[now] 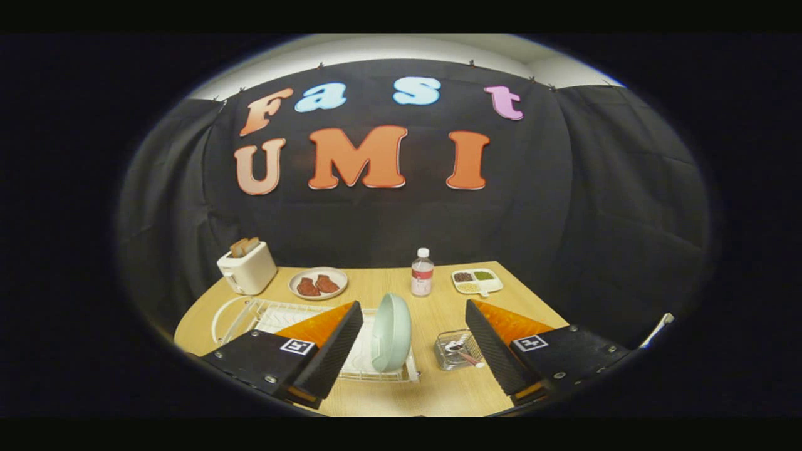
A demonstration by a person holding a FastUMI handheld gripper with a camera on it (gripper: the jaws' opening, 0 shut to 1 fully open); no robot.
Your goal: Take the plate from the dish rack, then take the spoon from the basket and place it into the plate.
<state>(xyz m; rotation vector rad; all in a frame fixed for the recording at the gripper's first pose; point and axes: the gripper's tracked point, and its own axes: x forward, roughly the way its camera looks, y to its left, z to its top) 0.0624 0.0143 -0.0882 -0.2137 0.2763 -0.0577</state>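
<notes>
The pale green plate (391,332) stood on edge in the white dish rack (276,313), between my fingers and just ahead of them. My gripper (413,341) was spread wide, touching nothing. Right of the rack, with bare table (438,388) between, sat the wire basket (457,349) holding the spoon (462,354). Toaster (247,268), meat plate (318,283), bottle (422,272) and divided dish (477,281) lined the far edge.

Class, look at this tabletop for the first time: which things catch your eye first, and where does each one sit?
The pale green plate stands out first, upright on edge in the white wire dish rack, between the open gripper's two spread fingers. Beside the rack sits a small wire basket holding utensils. Beyond them, along the wooden table's far edge, are a white toaster with bread and a clear bottle.
</notes>
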